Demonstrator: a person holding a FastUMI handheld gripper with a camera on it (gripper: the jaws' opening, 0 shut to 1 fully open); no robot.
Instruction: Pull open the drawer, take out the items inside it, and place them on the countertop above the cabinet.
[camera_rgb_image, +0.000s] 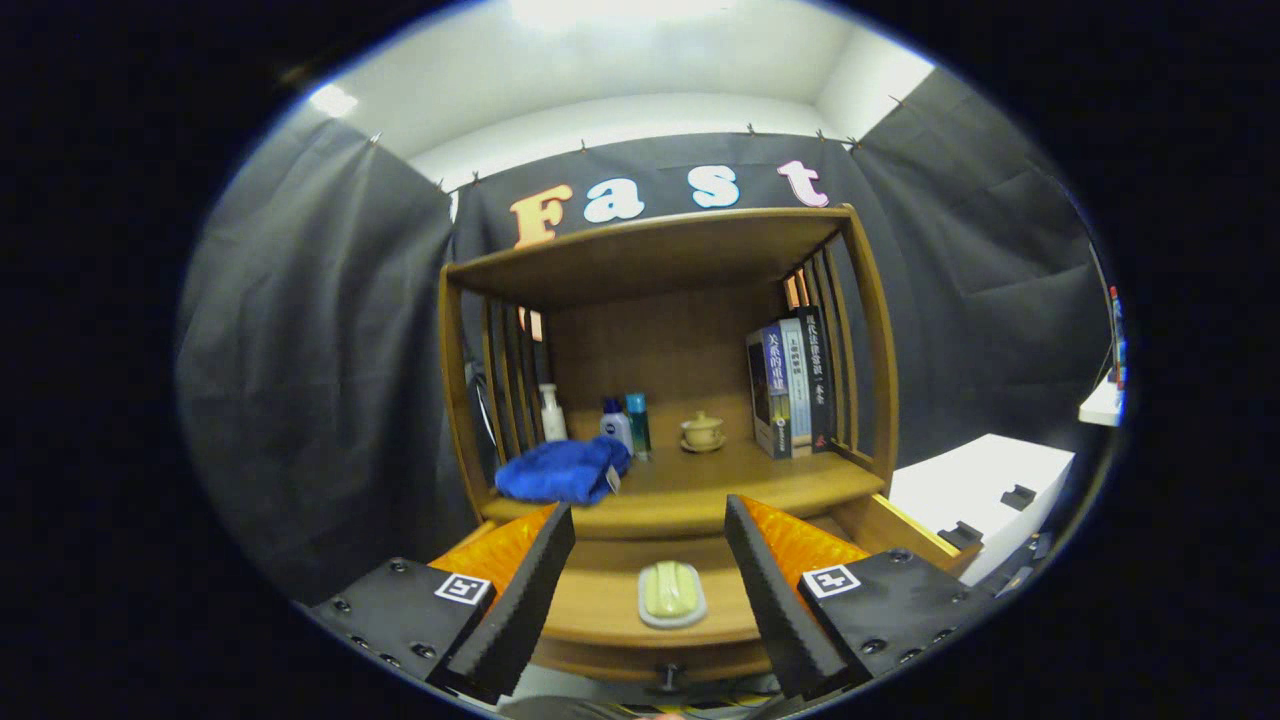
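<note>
A wooden cabinet (665, 400) is seen against the black cloth booth wall, its drawer (650, 610) pulled open below the countertop (700, 490). The gripper (650, 560) is held level above the open drawer, fingers spread wide and gripping nothing, with a pale yellow soap on a white dish (672, 593) lying in the drawer between them. A blue towel (560, 470) is set on the countertop's left, near bottles (620, 420), a teacup (702, 431) and upright books (790, 385); spine writing is too small to be read.

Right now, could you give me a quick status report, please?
Gripper open, empty, above the open drawer. Soap dish lies in it, between the fingers. Blue towel on the countertop. Nothing blocking.
</note>
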